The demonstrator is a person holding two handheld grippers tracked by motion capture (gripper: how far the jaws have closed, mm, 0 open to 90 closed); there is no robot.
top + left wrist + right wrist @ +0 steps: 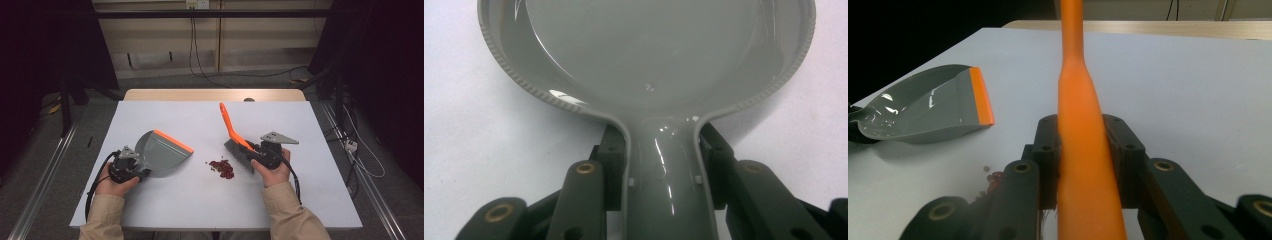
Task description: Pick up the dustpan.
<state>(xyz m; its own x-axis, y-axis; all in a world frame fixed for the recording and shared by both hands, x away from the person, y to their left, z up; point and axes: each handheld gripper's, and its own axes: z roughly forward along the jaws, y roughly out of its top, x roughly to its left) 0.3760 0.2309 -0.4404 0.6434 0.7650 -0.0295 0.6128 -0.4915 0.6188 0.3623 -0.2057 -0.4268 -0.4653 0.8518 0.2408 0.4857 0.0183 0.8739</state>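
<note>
A grey dustpan (160,150) with an orange lip rests on the white table, lip facing right. My left gripper (131,167) is shut on its handle (664,170). A small pile of dark red crumbs (222,168) lies at the table's middle, right of the dustpan. My right gripper (260,152) is shut on the orange handle (1085,145) of a hand brush (235,137); its grey bristles (239,155) sit just right of the crumbs. The dustpan (928,107) lies to the left in the right gripper view, with some crumbs (990,179) beside the jaws.
The white tabletop (200,120) has bare room at the back and along the front edge. Beyond it run a wooden table edge (215,94), floor cables and dark stands at both sides.
</note>
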